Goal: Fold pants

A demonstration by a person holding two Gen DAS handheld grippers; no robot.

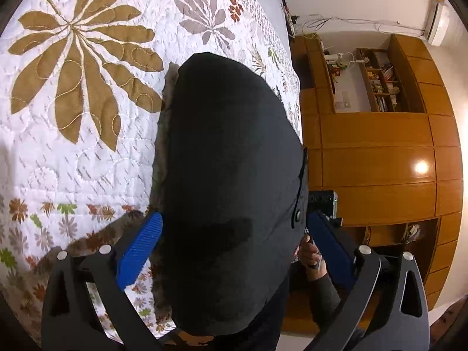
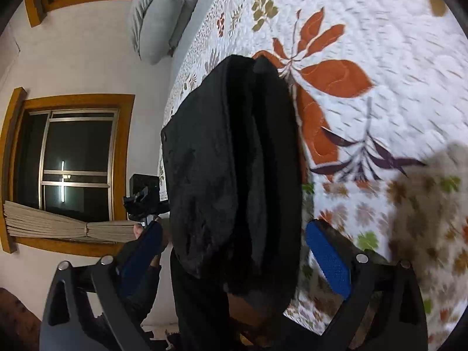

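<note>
A bed fills most of both views, covered by a white quilt (image 1: 87,152) stitched with big brown, grey and orange leaf shapes; wooden cabinets (image 1: 377,161) with an open bookshelf stand at one side of it, and a wood-framed window (image 2: 73,161) with grey pillows (image 2: 163,14) nearby at the other.

The left tool (image 1: 232,251) has its blue pads standing wide apart, one on either side of the black pants (image 1: 231,181). The cloth runs between the pads and rises in front of the lens as a dark, thick bundle with a button near its right edge, but I cannot tell whether either pad actually presses it. The right tool (image 2: 234,256) is spread in the same way, with the pants (image 2: 234,169) bunched between its fingers in several hanging layers, their far end above the quilt.

My reading is that the task is well along: the pants look doubled over at least once (the right view shows stacked folds), yet they are not laid flat on the bed, so a last fold or the setting down seems left.

Much is hidden. The bundle blocks the middle of each view, its lower end is cut off by the frame, and the black fabric swallows seams and edges. The right view is blurred toward its right side, and only part of a hand (image 1: 310,251) shows beside the cloth.
</note>
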